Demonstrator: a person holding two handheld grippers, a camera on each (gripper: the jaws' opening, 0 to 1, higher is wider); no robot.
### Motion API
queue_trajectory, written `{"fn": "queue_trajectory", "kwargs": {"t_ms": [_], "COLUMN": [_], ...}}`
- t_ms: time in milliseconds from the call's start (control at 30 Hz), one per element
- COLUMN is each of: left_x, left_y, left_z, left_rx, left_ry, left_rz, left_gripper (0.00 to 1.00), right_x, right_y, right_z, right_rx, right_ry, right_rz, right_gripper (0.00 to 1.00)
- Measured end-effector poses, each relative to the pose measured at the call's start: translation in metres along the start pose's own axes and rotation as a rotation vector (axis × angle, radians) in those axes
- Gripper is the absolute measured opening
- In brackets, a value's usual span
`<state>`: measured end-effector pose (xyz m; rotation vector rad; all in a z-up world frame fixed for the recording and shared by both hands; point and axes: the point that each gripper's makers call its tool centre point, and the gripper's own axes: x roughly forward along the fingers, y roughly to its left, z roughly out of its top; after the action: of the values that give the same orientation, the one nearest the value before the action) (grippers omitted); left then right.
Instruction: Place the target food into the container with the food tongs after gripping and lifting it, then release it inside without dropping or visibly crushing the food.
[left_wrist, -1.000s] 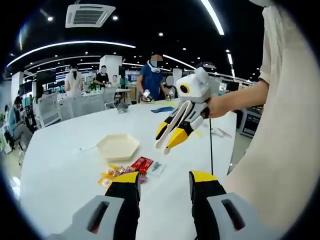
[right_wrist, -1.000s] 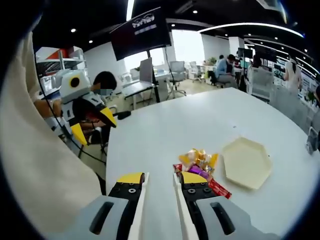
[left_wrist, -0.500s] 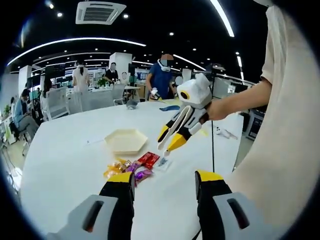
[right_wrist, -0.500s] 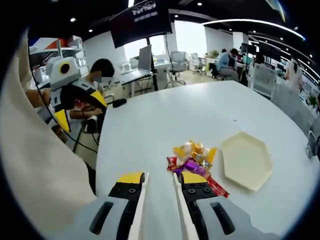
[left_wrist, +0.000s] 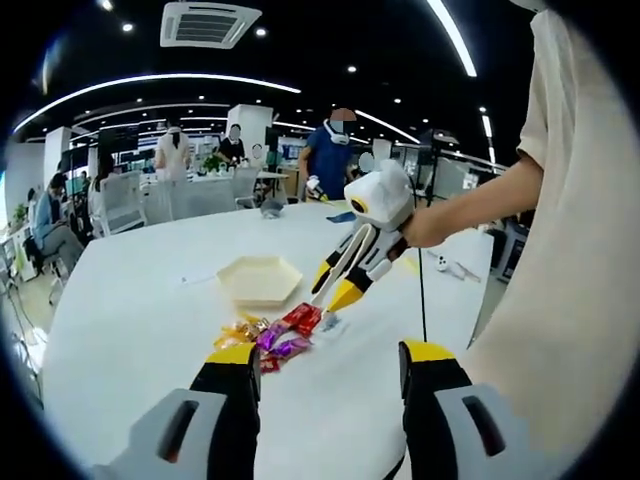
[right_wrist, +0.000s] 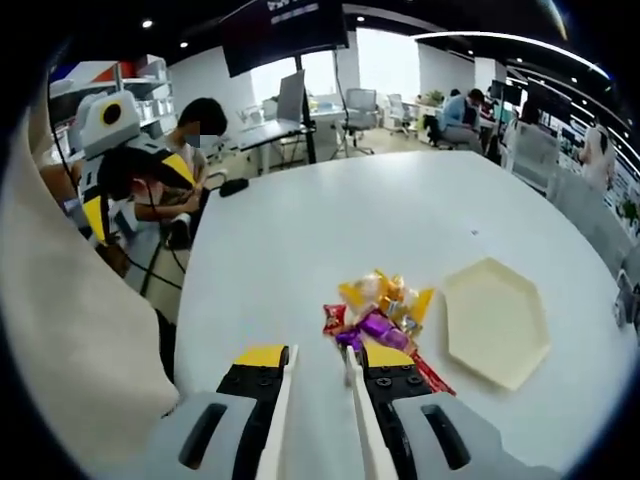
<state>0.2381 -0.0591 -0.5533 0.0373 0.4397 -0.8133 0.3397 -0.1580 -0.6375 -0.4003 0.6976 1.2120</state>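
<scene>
A pile of wrapped candies (left_wrist: 268, 335) (right_wrist: 382, 305), yellow, purple and red, lies on the white table (left_wrist: 130, 330). Beside it sits a cream hexagonal dish (left_wrist: 259, 280) (right_wrist: 495, 320) with nothing in it. My left gripper (left_wrist: 330, 356) is open wide, its jaws held above the table on the near side of the candies; it also appears in the right gripper view (right_wrist: 135, 190). My right gripper (right_wrist: 322, 358) is open by a narrow gap with nothing between its jaws. In the left gripper view, the right gripper (left_wrist: 339, 281) hangs just above the right edge of the candy pile.
The person's sleeve and arm (left_wrist: 560, 220) fill the right side of the left gripper view. Small items (left_wrist: 447, 265) lie near the table's far right edge. A cable (left_wrist: 421, 300) hangs from the right gripper. People, chairs and desks stand beyond the table.
The right gripper has come down and toward the candy pile. Both views have shifted slightly closer to the candies. Neither gripper's opening has changed.
</scene>
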Motion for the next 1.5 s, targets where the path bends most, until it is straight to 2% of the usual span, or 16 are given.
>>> {"fn": "queue_trajectory", "kwargs": {"t_ms": [633, 900, 1167, 1500], "left_x": [-0.007, -0.011, -0.017, -0.022], "left_y": [0.006, 0.008, 0.015, 0.021], "left_z": [-0.011, -0.017, -0.022, -0.026], "left_rx": [-0.028, -0.038, -0.049, -0.067], "left_ry": [0.006, 0.018, 0.032, 0.046], "left_rz": [0.03, 0.039, 0.071, 0.087], "left_gripper": [0.59, 0.58, 0.62, 0.62], "right_x": [0.02, 0.032, 0.047, 0.06], "right_y": [-0.005, -0.01, -0.013, -0.024], "right_z": [-0.006, -0.011, -0.017, -0.022], "right_rx": [-0.048, -0.096, -0.168, -0.176], "right_ry": [0.073, 0.117, 0.175, 0.208], "right_rz": [0.021, 0.028, 0.037, 0.049], "right_gripper": [0.28, 0.28, 0.28, 0.28]}}
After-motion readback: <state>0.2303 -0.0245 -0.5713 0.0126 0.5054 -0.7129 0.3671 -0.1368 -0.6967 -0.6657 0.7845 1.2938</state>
